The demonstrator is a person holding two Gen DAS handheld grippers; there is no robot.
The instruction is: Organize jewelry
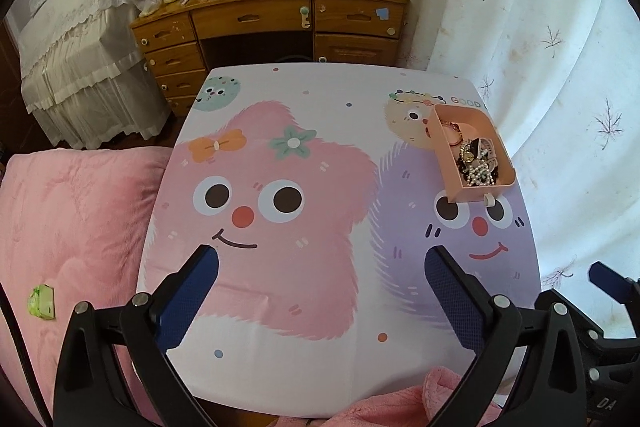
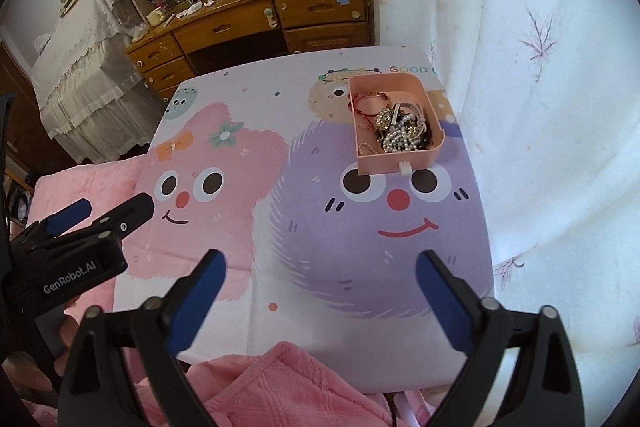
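Observation:
A pink open tray (image 1: 494, 135) (image 2: 430, 107) sits at the far right of the cartoon-printed table (image 1: 280, 267) (image 2: 320, 247). It holds a tangle of jewelry (image 1: 476, 159) (image 2: 400, 131): pearl strands, a red bangle, dark beads and gold pieces. A small white tab (image 2: 405, 167) sticks out of its near wall. My left gripper (image 1: 320, 267) is open and empty over the table's near middle. My right gripper (image 2: 320, 267) is open and empty, well short of the tray. The left gripper also shows in the right wrist view (image 2: 108, 215).
A pink quilt (image 1: 68, 219) lies left of the table, with a green packet (image 1: 41, 302) on it. Pink cloth (image 2: 272, 387) lies at the table's near edge. A white curtain (image 2: 540, 107) hangs on the right. A cluttered wooden desk (image 1: 280, 11) stands beyond the table.

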